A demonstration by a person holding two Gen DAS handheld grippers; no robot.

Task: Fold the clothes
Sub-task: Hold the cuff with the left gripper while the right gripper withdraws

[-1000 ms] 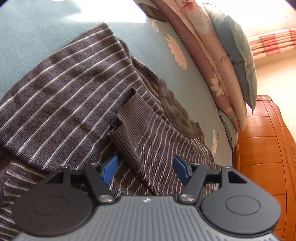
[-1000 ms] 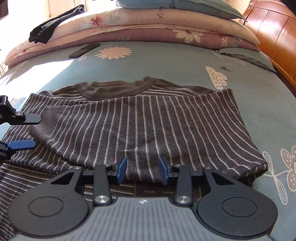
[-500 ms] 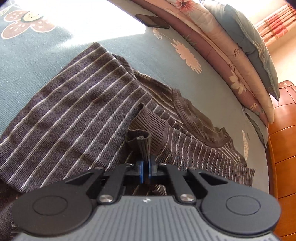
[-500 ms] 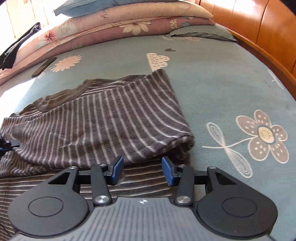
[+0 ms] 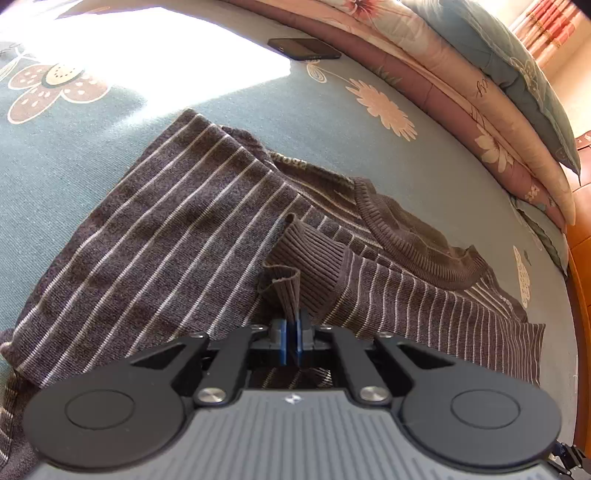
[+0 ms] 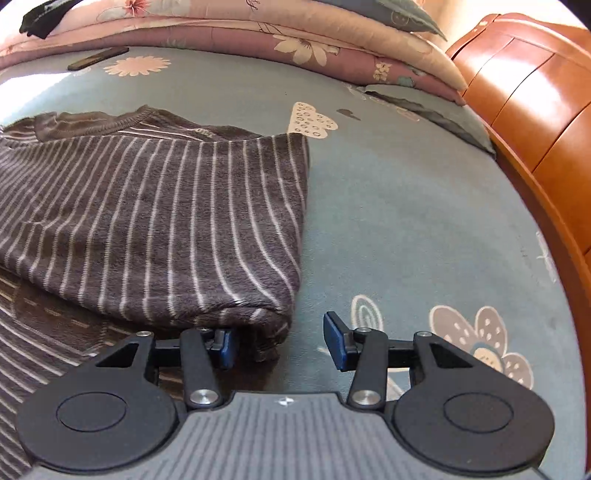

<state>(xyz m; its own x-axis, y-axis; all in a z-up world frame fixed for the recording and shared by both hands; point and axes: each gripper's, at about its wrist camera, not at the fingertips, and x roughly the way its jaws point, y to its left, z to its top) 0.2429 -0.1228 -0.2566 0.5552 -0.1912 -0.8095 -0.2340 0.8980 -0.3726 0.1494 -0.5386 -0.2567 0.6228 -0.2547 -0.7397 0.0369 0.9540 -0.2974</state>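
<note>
A brown sweater with thin white stripes [image 5: 166, 240] lies on the blue-grey flowered bed cover [image 5: 92, 140], both sleeves folded across its body. My left gripper [image 5: 291, 332] is shut on the ribbed cuff [image 5: 286, 291] of one sleeve, pinching it into a raised fold. In the right wrist view the sweater [image 6: 147, 221] fills the left half. My right gripper [image 6: 280, 343] is open, its jaws straddling the folded sleeve's lower right corner [image 6: 269, 321] just above the cover.
A dark phone [image 5: 303, 48] lies on the cover near stacked pink and blue quilts [image 5: 480, 74] at the head of the bed. An orange wooden bed frame [image 6: 535, 129] runs along the right side. A black garment [image 6: 40, 18] lies on the quilts.
My left gripper closed on the sleeve cuff and has kept hold of it. My right gripper swung right along the sweater's lower edge to its right corner and stayed open.
</note>
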